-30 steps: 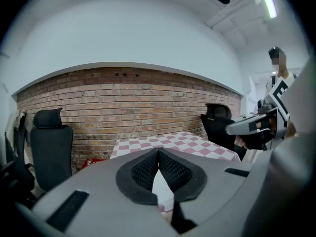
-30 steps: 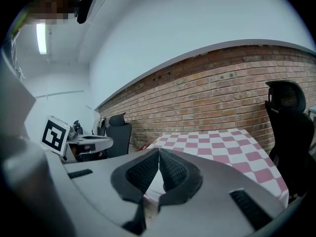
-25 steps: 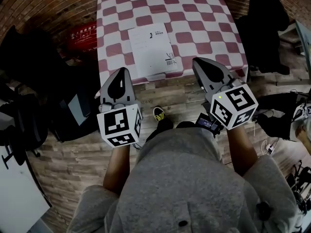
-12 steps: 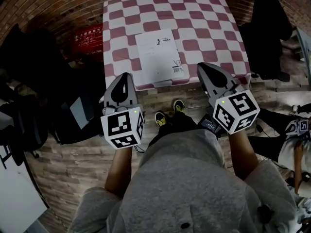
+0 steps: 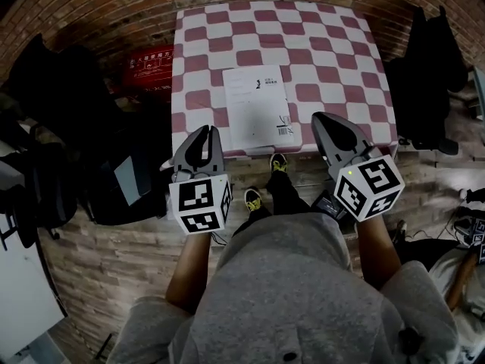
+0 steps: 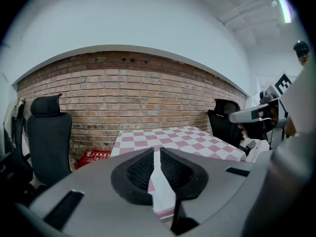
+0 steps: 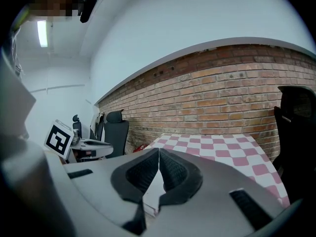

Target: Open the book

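Observation:
A shut white book lies flat on the red-and-white checked table, near its front edge. My left gripper hovers just short of that edge, left of the book; its jaws have just eased apart to a hairline slit and hold nothing. Right of the book, my right gripper hangs over the table's front edge, shut and empty. In the left gripper view the left gripper points at the table. In the right gripper view the right gripper faces the table too.
A red box sits on the floor left of the table. Black office chairs stand at the left and right. A dark case lies low on the left. A brick wall backs the table.
The person has stepped toward the table. Both grippers have come closer to its front edge and now flank the book. The left gripper has sunk a little.

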